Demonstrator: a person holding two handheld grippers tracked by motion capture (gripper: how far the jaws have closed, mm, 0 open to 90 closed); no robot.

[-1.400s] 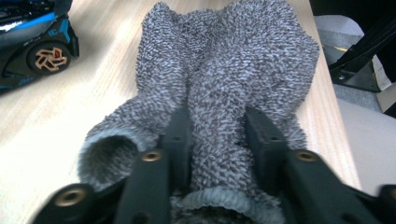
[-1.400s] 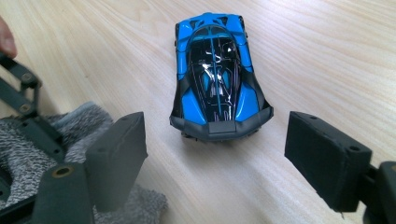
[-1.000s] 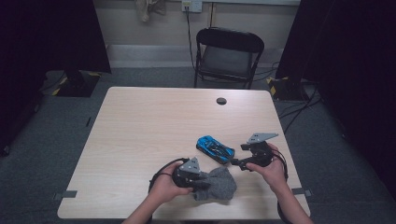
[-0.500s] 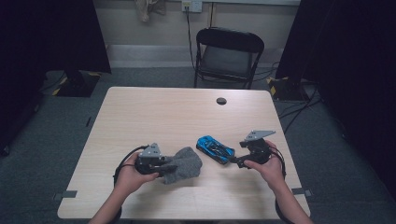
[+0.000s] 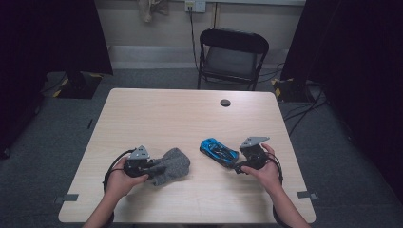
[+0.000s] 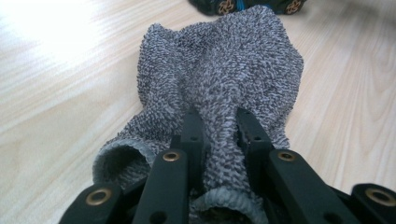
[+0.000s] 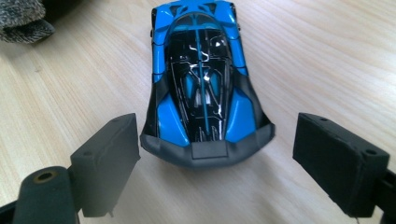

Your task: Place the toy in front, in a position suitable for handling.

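My left gripper (image 6: 215, 140) has its jaws pinched tight on a fold of the grey sock (image 6: 219, 79), near the cuff end, so the sock lies bunched on the table (image 5: 157, 114) in front of my left hand, off to the left of the toy car and apart from it. I judge that grip is there to keep the sock clear of the car and ready to be opened or carried. My right gripper (image 7: 219, 163) stands wide, its jaws having just been opening, with nothing pressed between the pads; they sit either side of one end of the blue toy car (image 7: 203, 79), which rests on its wheels on the table just ahead of my right hand. That placing looks to me like lining up for a grab across the car's body. By count: one sock, one car, two grippers, one small dark round spot (image 5: 225, 102) near the table's far edge, and one black folding chair (image 5: 232, 54) beyond the table.
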